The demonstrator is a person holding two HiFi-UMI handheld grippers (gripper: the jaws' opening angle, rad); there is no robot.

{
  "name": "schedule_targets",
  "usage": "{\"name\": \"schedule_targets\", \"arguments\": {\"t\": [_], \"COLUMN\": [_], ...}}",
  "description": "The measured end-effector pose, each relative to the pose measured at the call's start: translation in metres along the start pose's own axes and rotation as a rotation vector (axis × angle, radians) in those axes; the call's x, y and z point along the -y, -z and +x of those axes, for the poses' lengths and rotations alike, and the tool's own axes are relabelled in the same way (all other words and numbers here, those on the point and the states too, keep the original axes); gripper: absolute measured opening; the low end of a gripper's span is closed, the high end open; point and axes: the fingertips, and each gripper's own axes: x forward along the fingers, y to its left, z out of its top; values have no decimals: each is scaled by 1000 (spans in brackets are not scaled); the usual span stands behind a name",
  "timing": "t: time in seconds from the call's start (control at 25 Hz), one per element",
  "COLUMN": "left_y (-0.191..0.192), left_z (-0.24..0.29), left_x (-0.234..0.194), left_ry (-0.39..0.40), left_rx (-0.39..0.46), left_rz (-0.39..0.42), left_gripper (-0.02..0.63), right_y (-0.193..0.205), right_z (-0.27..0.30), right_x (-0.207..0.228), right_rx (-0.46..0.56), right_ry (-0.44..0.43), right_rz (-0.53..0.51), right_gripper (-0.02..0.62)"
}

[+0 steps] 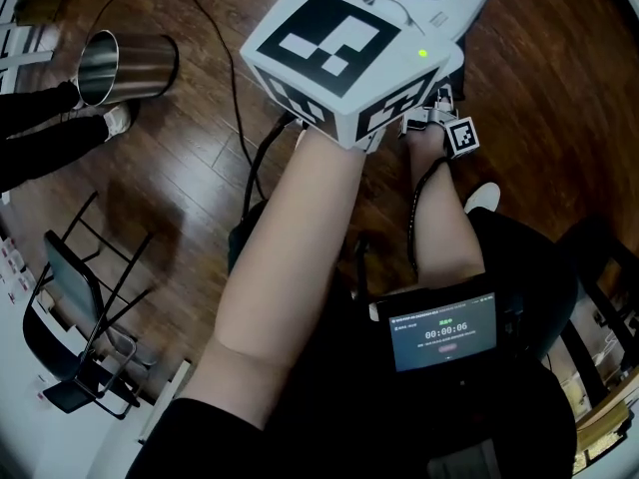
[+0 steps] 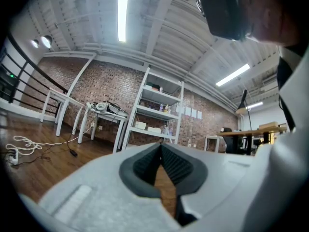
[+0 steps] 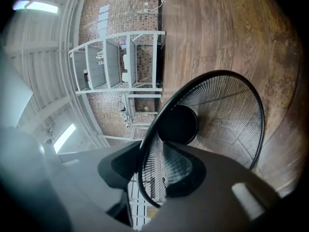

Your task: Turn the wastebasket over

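In the right gripper view a black wire-mesh wastebasket lies on the wooden floor with its mouth toward me, its solid round bottom showing inside. My right gripper straddles the near rim. One pad is outside and the other inside, behind the mesh, and the jaws stand apart with a gap left on the inner side. My left gripper is shut on nothing and points level into the room. Its marker cube fills the top of the head view, where the basket is hidden.
A shiny steel bin lies on its side at the far left, next to another person's dark legs and shoe. A black chair stands lower left. Cables run across the floor. Shelving and white tables line the brick wall.
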Motion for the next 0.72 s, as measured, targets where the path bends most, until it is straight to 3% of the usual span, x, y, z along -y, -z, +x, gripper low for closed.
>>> {"name": "schedule_targets", "arguments": {"t": [0.08, 0.24, 0.48, 0.72], "left_y": [0, -2, -1, -9], "left_z": [-1, -4, -3, -5], "left_x": [-1, 0, 0, -2], "left_ry": [-3, 0, 0, 2], "left_rx": [1, 5, 5, 15], "left_rz": [-1, -3, -6, 6], "left_gripper": [0, 0, 0, 0], "right_y": [1, -1, 1, -7], "right_z": [5, 8, 10, 12], "right_x": [1, -7, -6, -22], "right_rx": [-6, -6, -14, -101], "right_ry": [-7, -44, 2, 53], "right_rz": [13, 15, 15, -119], "right_gripper": [131, 37, 14, 12]}}
